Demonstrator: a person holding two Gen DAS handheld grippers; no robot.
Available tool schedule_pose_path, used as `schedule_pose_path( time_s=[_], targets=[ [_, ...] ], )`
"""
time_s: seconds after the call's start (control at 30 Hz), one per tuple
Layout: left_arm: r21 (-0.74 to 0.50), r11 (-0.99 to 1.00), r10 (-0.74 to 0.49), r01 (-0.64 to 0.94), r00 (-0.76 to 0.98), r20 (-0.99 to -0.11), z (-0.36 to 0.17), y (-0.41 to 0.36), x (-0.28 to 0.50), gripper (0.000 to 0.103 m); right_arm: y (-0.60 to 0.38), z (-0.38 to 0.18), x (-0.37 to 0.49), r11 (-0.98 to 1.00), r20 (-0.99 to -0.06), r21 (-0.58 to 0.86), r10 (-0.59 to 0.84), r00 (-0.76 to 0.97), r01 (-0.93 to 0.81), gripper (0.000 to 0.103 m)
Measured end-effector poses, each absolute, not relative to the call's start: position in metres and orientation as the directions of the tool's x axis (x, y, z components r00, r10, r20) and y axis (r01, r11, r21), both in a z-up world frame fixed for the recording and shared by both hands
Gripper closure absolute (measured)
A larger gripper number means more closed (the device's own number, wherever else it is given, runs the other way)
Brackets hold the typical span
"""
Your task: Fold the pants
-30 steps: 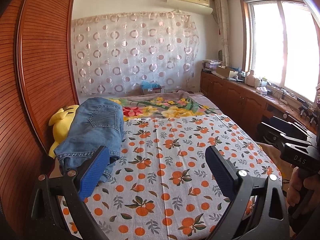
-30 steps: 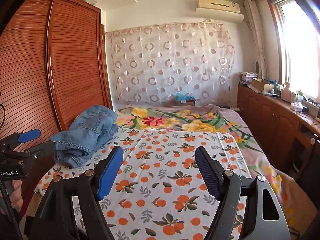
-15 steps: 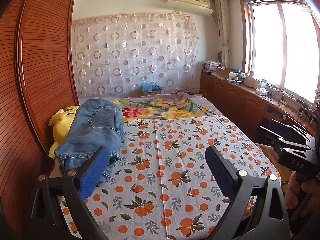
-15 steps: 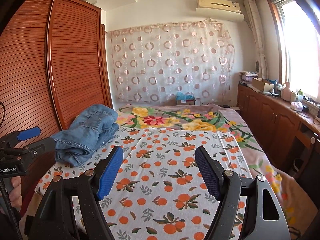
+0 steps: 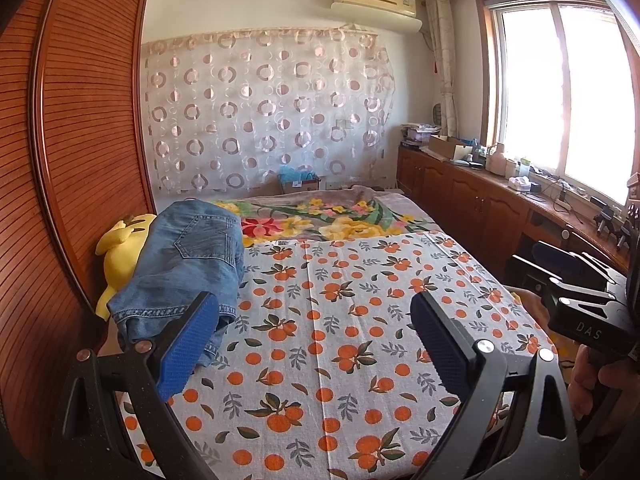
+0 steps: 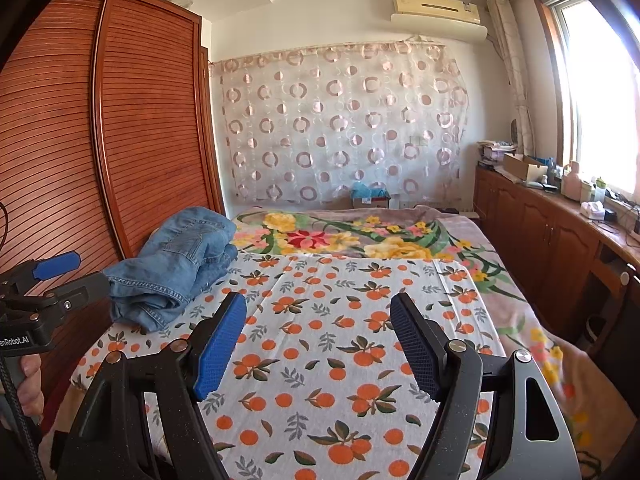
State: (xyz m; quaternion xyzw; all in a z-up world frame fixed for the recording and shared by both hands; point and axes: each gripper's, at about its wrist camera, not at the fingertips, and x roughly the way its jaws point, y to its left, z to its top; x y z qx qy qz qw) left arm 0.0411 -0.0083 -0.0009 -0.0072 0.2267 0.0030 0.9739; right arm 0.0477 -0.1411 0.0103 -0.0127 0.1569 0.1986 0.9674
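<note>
Blue denim pants point(image 5: 188, 272) lie bunched in a heap at the left side of the bed, partly draped over a yellow plush toy point(image 5: 120, 248). In the right wrist view the same pants point(image 6: 180, 268) sit left of centre beside the wardrobe. My left gripper point(image 5: 316, 324) is open above the orange-print sheet point(image 5: 340, 340), its left pad overlapping the pants' lower hem in the picture. My right gripper point(image 6: 318, 324) hovers open over the sheet point(image 6: 320, 360), with nothing between its fingers. Each gripper shows at the edge of the other's view, held in a hand.
A slatted wooden wardrobe point(image 5: 80, 140) runs along the bed's left side. A floral blanket point(image 6: 360, 236) covers the far half of the bed. Low wooden cabinets point(image 6: 540, 236) with clutter stand under the window on the right. A patterned curtain point(image 5: 264, 112) hangs behind.
</note>
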Motion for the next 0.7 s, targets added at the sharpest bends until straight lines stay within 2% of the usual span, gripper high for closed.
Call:
schedule_pose_path(
  time_s=[0.7],
  targets=[
    [-0.013,1.0,0.0,-0.006,0.899,-0.438,0.0018,-0.0141,0.0396,0.006,-0.1418,0.008,0.0462,0.921,-0.302,0.044,0.381,0.874,-0.386,0.027]
  ],
)
